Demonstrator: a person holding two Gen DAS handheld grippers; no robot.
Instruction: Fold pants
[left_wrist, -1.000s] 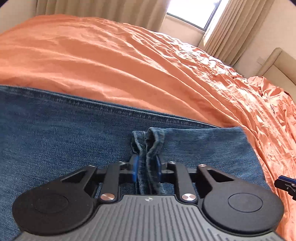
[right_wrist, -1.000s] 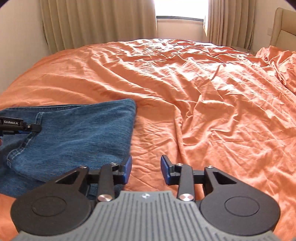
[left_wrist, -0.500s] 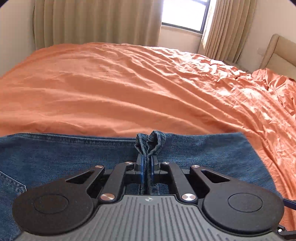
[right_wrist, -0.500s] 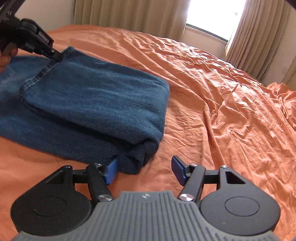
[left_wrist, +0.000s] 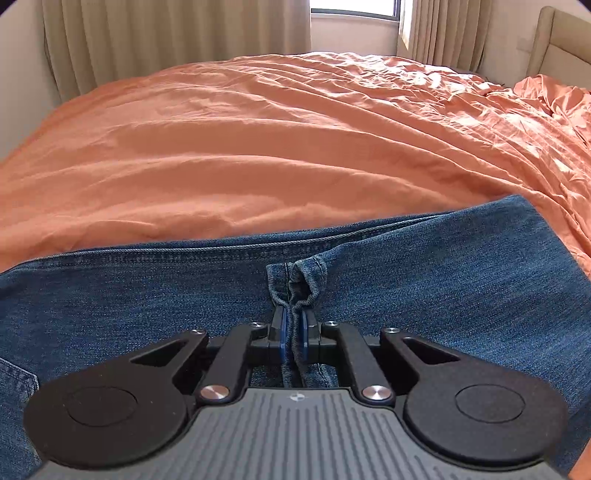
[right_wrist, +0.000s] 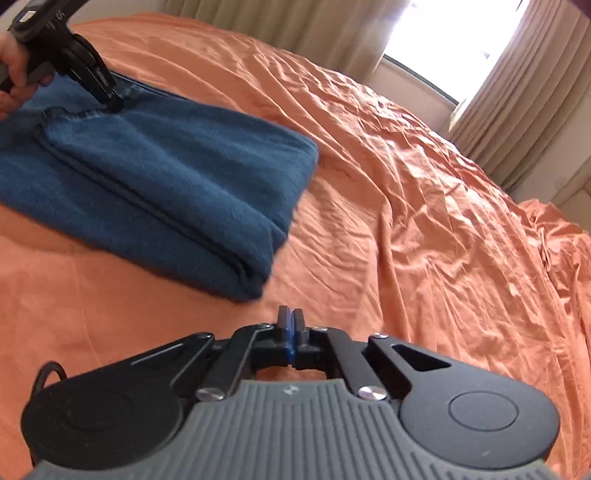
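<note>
Blue denim pants (left_wrist: 147, 295) lie folded on the orange bed. My left gripper (left_wrist: 293, 318) is shut on a pinched hem of the denim, which bunches up just beyond the blue pads. In the right wrist view the folded pants (right_wrist: 166, 166) sit at upper left, and a hand holds the left gripper (right_wrist: 107, 98) at their far edge. My right gripper (right_wrist: 291, 314) hovers over bare sheet just short of the pants' near folded corner. Its jaws are closing and the pads meet with nothing between them.
The wrinkled orange sheet (right_wrist: 443, 221) spreads wide to the right of and beyond the pants. Beige curtains (left_wrist: 166, 44) and a bright window (right_wrist: 436, 33) line the far wall. A padded headboard (left_wrist: 561, 40) stands at the right, with bunched orange bedding (left_wrist: 554, 96) in front of it.
My right gripper pulled back from the pants' near corner and went from wide open to closed on nothing. The left gripper kept its grip on the denim while rolling and shifting slightly.
</note>
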